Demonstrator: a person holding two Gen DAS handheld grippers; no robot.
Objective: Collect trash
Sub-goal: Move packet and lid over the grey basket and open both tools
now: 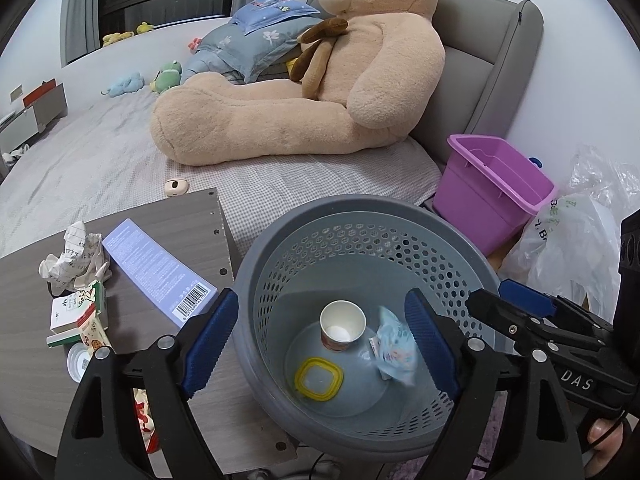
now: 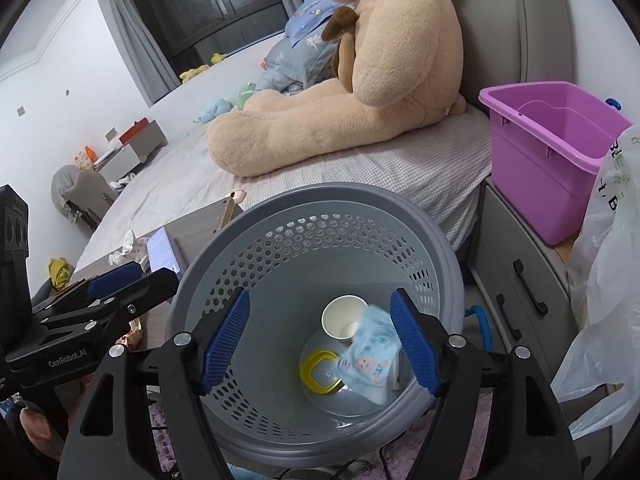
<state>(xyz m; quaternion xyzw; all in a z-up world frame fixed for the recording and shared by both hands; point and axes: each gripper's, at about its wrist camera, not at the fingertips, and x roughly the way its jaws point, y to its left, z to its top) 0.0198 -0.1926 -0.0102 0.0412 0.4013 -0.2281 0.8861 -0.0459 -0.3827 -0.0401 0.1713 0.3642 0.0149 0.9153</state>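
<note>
A grey perforated waste basket stands beside a low wooden table. In its bottom are a paper cup, a yellow-rimmed lid and a pale blue wrapper. My left gripper is open over the basket's mouth with nothing between its fingers. My right gripper is open over the basket too. The wrapper looks blurred below its right finger, clear of the pads. On the table lie crumpled paper, a lilac box, a small carton and a snack wrapper.
A purple tub and a white plastic bag sit right of the basket, above a drawer unit. A large teddy bear sits on the bed behind. The two grippers hang close side by side.
</note>
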